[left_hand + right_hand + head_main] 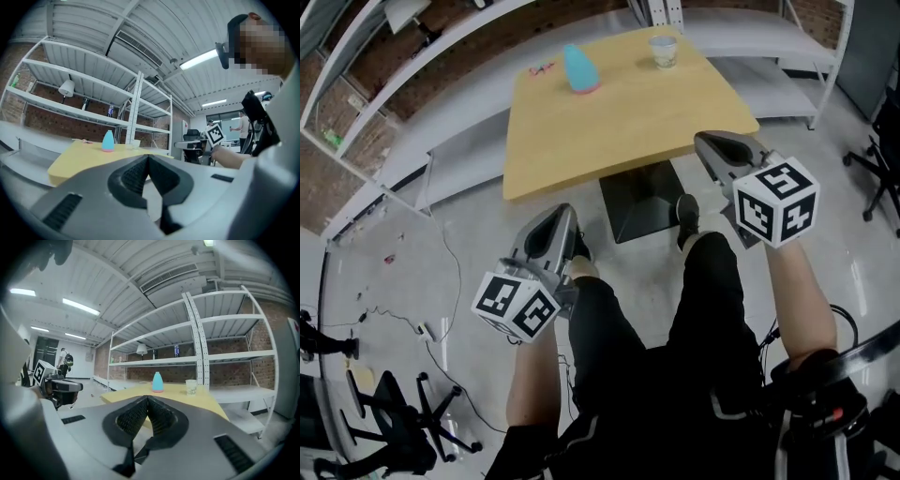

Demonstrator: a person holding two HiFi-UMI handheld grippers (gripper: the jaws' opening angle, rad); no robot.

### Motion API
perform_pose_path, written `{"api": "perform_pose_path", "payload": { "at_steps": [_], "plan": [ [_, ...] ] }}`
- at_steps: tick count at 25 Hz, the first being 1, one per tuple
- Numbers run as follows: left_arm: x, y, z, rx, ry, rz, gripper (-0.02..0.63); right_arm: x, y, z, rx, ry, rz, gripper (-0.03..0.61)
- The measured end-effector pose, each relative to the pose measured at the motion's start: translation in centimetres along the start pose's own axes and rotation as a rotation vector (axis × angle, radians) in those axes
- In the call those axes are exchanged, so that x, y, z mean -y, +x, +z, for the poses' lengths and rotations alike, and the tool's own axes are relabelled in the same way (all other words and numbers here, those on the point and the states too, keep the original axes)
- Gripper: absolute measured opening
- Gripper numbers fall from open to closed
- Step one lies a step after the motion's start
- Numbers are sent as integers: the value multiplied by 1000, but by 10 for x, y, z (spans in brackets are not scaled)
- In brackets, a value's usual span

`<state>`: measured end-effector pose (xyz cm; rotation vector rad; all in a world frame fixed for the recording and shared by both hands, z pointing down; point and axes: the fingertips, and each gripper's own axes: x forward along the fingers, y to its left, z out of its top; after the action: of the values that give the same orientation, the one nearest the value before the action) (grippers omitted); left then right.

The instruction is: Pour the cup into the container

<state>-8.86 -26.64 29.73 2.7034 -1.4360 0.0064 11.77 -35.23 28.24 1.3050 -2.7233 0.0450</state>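
A pale cup (664,52) stands near the far right corner of the yellow table (619,131). A blue container with a pink base (580,70) stands to its left. Both appear far ahead in the gripper views: container (108,141) and cup (135,143), container (158,382) and cup (191,386). My left gripper (566,212) is held short of the table's near edge, over the floor, jaws shut and empty (148,157). My right gripper (703,139) hovers at the table's near right corner, also shut on nothing (147,399).
A small pink item (544,67) lies at the table's far left. The table's black pedestal base (639,202) sits by the person's feet. White metal shelving (412,56) runs behind the table. Office chairs (403,422) and cables lie on the floor at left.
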Motion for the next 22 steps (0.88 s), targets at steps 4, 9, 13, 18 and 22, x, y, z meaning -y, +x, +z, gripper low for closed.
{"api": "perform_pose_path", "payload": {
  "at_steps": [4,9,13,18,22],
  "plan": [
    [55,-42,-14,-4,12,-7,-8,-33,-59,-3,0,-12,24,3],
    [121,-93,-32,13,20,-1,-8,-70,-134,-15,-12,-45,27,2],
    [154,-123,-38,23,-31,8,-8,-94,-179,-23,-38,-58,27,2],
    [209,-139,-52,-10,-58,-24,-8,-103,-236,-32,-45,-35,11,3],
    [255,-166,-67,-37,-37,-25,-8,-121,-281,-51,-57,-15,14,2]
  ]
}}
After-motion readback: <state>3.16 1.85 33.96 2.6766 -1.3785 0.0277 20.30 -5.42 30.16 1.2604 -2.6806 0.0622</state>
